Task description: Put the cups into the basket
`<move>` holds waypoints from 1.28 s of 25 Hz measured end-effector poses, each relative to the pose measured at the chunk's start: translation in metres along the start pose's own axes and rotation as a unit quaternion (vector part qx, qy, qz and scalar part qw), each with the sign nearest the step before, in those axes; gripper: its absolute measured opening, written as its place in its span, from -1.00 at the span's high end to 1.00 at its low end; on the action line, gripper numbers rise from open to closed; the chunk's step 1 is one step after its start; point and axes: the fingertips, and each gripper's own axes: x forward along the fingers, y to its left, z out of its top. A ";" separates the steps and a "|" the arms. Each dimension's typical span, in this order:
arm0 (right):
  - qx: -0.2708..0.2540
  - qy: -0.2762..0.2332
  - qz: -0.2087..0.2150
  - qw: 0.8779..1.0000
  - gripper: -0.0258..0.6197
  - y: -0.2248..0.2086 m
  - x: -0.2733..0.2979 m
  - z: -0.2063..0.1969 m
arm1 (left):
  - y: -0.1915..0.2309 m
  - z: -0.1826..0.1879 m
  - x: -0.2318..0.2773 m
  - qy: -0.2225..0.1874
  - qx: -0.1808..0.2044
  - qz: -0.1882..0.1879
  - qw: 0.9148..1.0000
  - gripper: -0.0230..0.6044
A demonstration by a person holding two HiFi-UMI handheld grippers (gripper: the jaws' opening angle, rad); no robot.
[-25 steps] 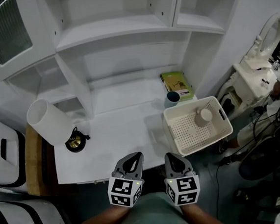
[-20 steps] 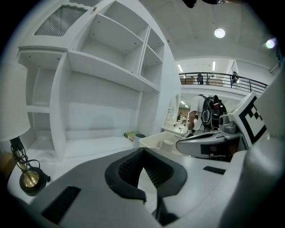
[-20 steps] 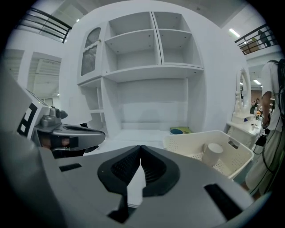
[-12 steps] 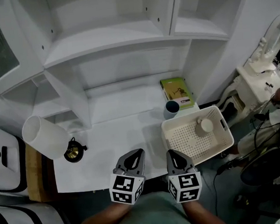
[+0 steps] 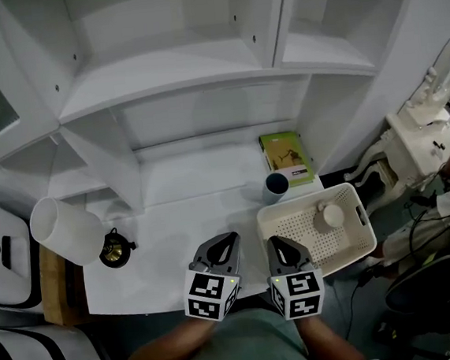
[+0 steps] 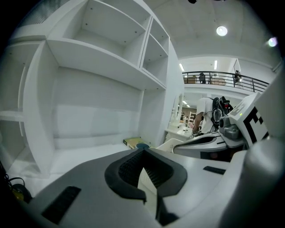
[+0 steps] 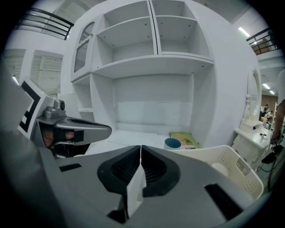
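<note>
Nearest, the left gripper point(image 5: 228, 240) and right gripper point(image 5: 277, 244) hang just short of the basket point(image 5: 357, 238), each with its jaws pressed together on nothing. One pale cup point(image 5: 328, 217) is already inside the basket. The blue cup point(image 5: 276, 184) stands just behind its far rim, so I judge the task about half done. The right gripper view shows the blue cup upright and open-mouthed, while the left gripper view catches only a sliver.

A white perforated basket point(image 5: 293, 230), cream cup point(image 5: 328, 216), blue cup point(image 5: 276, 184) (dark inside), green book point(image 5: 284, 150).
</note>
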 end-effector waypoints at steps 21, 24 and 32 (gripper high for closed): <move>-0.028 0.042 0.015 0.999 0.52 -0.065 0.077 0.019 | 0.019 0.014 0.084 0.028 0.006 0.028 0.999 0.91; -0.028 0.053 0.022 0.998 0.34 -0.072 0.090 0.021 | 0.021 0.015 0.095 0.032 0.007 0.028 0.999 0.90; -0.043 0.089 0.039 0.994 0.00 -0.088 0.125 0.030 | 0.032 0.016 0.123 0.041 0.005 0.032 0.999 0.91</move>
